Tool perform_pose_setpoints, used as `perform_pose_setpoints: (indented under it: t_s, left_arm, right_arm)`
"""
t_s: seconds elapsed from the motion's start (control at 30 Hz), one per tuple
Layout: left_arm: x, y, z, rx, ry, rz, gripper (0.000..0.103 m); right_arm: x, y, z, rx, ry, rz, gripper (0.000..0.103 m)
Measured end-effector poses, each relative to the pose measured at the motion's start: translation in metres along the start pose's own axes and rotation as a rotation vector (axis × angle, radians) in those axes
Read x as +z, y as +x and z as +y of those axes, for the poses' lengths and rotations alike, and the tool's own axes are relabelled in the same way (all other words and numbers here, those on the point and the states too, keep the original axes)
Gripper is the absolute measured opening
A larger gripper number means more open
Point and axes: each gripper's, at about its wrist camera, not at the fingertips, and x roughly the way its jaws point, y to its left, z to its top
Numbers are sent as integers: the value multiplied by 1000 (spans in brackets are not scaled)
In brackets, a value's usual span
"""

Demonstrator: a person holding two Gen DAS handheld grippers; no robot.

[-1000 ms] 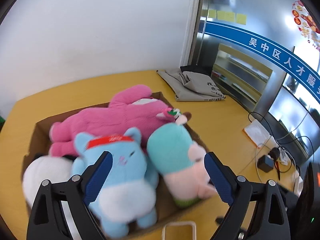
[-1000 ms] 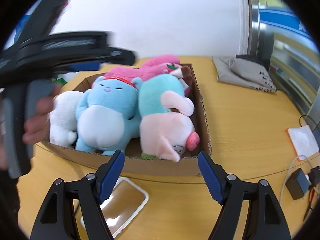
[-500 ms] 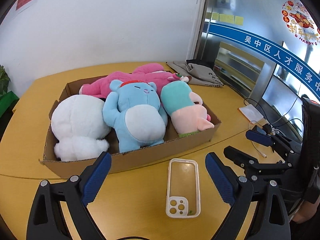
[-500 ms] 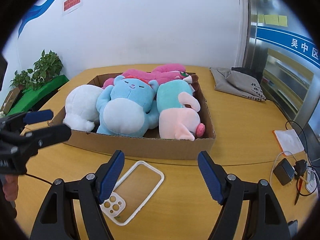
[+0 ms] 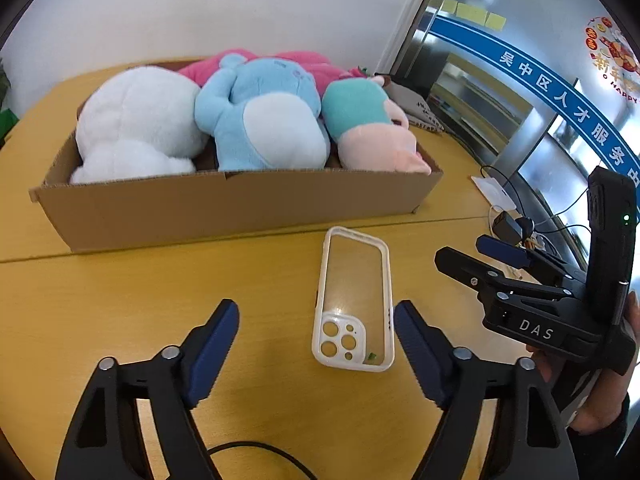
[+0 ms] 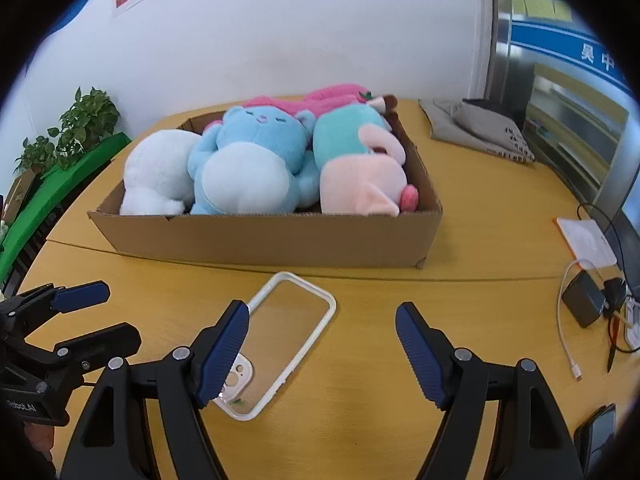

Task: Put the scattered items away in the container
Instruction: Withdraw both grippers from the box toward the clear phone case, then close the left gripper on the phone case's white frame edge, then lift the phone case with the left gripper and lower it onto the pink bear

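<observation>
A clear phone case with a white rim (image 5: 352, 300) lies flat on the yellow table, in front of a cardboard box (image 5: 240, 208). In the box lie a white plush (image 5: 136, 120), a blue plush (image 5: 264, 120), a teal-and-pink plush (image 5: 368, 120) and a pink plush (image 5: 304, 60). My left gripper (image 5: 316, 316) hangs low over the case's camera end. Its jaws are closing with the case between them, nearer the right pad, untouched. My right gripper (image 6: 322, 312) stands open just right of the case (image 6: 288, 332), with nothing in it. Its left finger hides the case's camera corner.
A grey bag (image 6: 480, 128) lies at the back right. A white pad (image 6: 588, 240), a black charger with cables (image 6: 584, 304) and a dark phone (image 6: 596, 432) sit at the right edge. A plant (image 6: 68, 128) stands far left. A black cable (image 5: 256, 452) runs under my left gripper.
My left gripper has pulled back from above the plush toys and sunk to the table, and its jaws have narrowed around the case. My right gripper has dropped slightly toward the case.
</observation>
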Motion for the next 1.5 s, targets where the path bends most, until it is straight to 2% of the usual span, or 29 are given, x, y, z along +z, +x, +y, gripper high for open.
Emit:
perform_pose_setpoints:
  t_s: [0.1, 0.17, 0.3, 0.4, 0.47, 0.53, 0.6, 0.73, 0.8, 0.9, 0.97, 1.13, 1.33, 1.5]
  left_arm:
    - [-7, 19, 2, -6, -3, 53, 64]
    - [-11, 30, 2, -1, -18, 75, 63]
    - [-18, 49, -1, -42, -18, 126, 61]
    - [-23, 62, -6, -36, -1, 159, 41]
    - [-24, 64, -13, -27, 33, 159, 33]
    - [-25, 66, -16, -18, 48, 162, 16]
    - [-24, 67, -17, -11, 38, 159, 9]
    - [-26, 68, -14, -19, 12, 151, 8]
    - [-27, 68, -13, -18, 2, 153, 7]
    - [-30, 64, -11, 10, 2, 148, 7]
    - [-31, 53, -10, 18, 1, 128, 6]
    - [-15, -6, -15, 23, 27, -13, 6]
    - [25, -62, -21, 47, 112, -187, 7]
    - [78, -64, -10, 70, 147, -229, 7]
  right_arm:
    - [-13, 22, -6, 12, 29, 64, 76]
    - [-20, 36, -9, 18, 51, 95, 76]
    - [-27, 57, -10, 20, 81, 128, 76]
    - [-27, 67, -8, -1, 95, 127, 76]
    - [-27, 74, -8, -11, 106, 132, 74]
    - [-28, 75, -3, -51, 82, 123, 67]
    - [-30, 74, 1, -76, 54, 116, 54]
    - [-35, 69, 7, -52, 33, 102, 34]
    - [-38, 65, 12, -27, 22, 99, 14]
    - [-42, 62, 17, -13, 24, 94, 12]
    - [-43, 59, 19, 25, 46, 94, 12]
    - [-27, 21, 42, 50, 3, -30, 11]
    - [27, -29, 60, 48, -52, -231, 11]
    - [87, -27, 65, 66, -91, -292, 11]
